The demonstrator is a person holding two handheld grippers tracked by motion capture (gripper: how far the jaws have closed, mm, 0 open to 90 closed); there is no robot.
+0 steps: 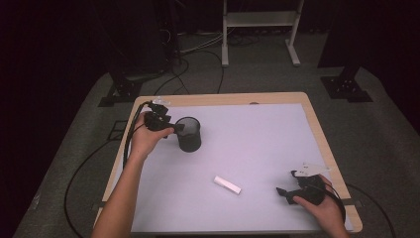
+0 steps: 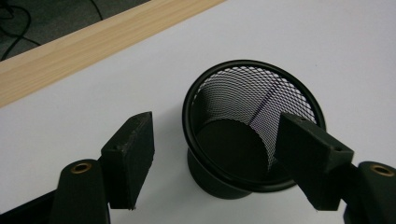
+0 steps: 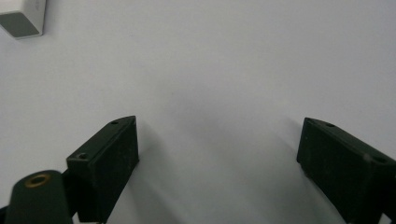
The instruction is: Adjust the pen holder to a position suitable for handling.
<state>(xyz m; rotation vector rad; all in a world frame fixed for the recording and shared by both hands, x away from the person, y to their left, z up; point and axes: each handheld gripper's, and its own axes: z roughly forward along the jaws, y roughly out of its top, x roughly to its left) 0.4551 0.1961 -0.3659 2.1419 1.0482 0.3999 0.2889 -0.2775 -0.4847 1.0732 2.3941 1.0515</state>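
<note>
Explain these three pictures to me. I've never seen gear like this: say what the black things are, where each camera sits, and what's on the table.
A person sits at a table holding a two-jaw grasping tool in each hand. The high view looks down from above. The other two pictures come from cameras riding on the tools, looking along their black jaws. The left tool is at a black mesh cup; its jaws stand open on either side of the cup's near wall without pressing it. The right tool rests open with nothing in it. A small white block lies between them.
</note>
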